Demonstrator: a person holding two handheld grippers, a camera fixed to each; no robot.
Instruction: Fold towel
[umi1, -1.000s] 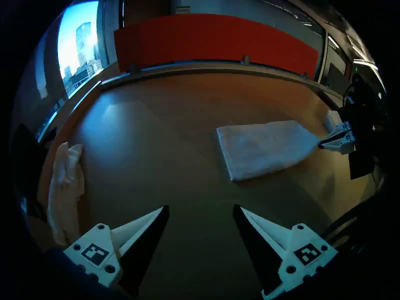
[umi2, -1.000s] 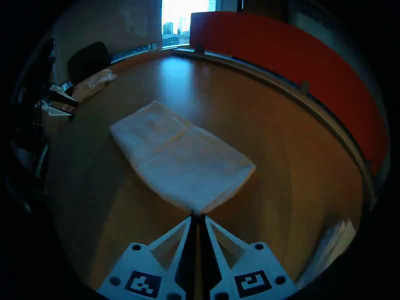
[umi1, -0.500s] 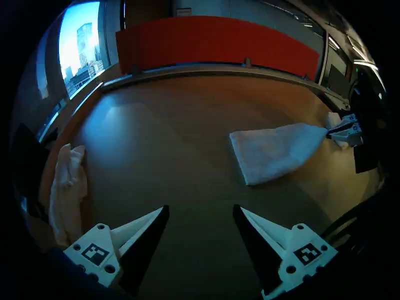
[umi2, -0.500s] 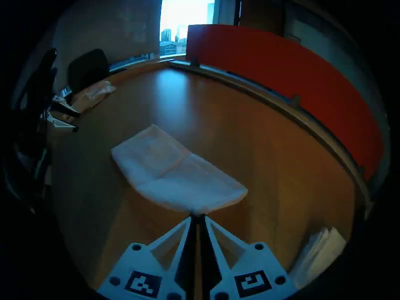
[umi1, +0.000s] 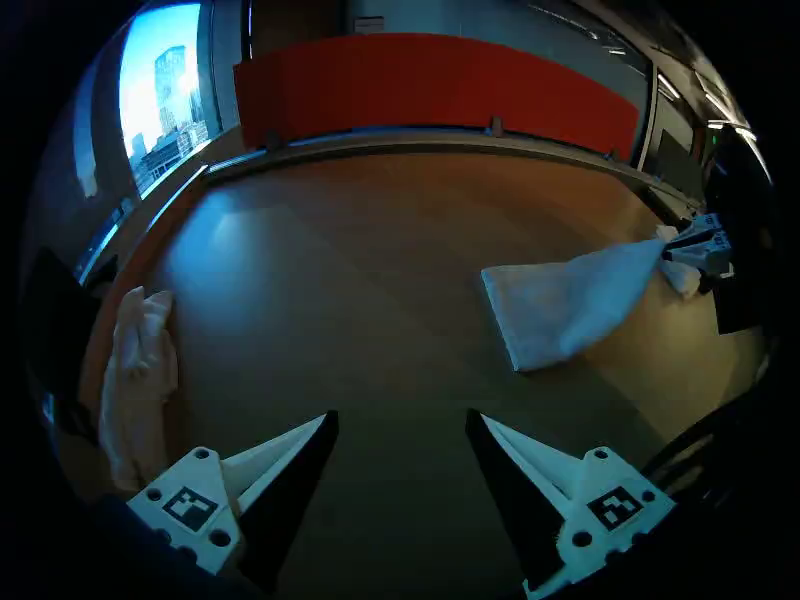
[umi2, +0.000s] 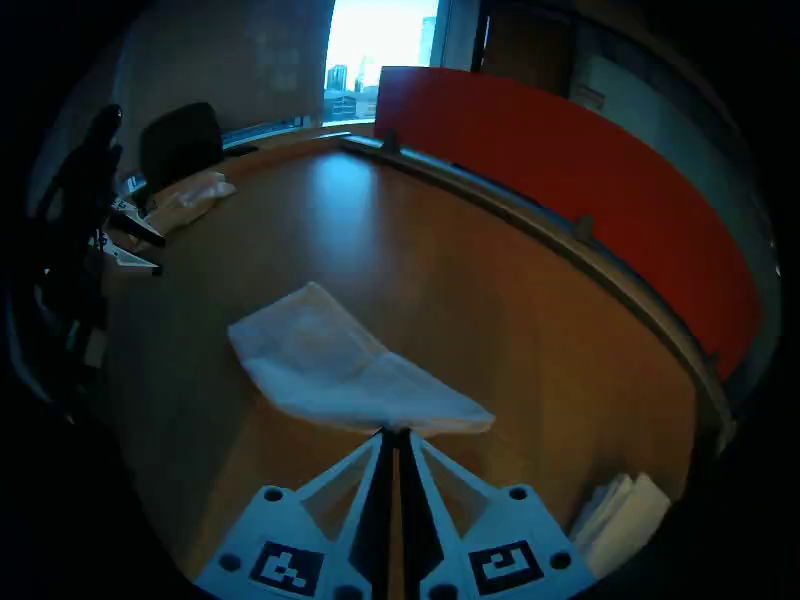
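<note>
- Left gripper (umi1: 400, 470): its 2 white fingers (umi1: 285, 460) stand wide apart, tips pointing forward, with nothing between them.
- Right gripper (umi2: 397, 440): its 2 fingers are pressed together with barely a slit between them, pinching a corner of the towel (umi2: 330, 370) and holding it raised.
- In the left gripper view, the right gripper sits far off at the right edge, tips pointing left; what holds it is too dark to make out, probably a hand.
</note>
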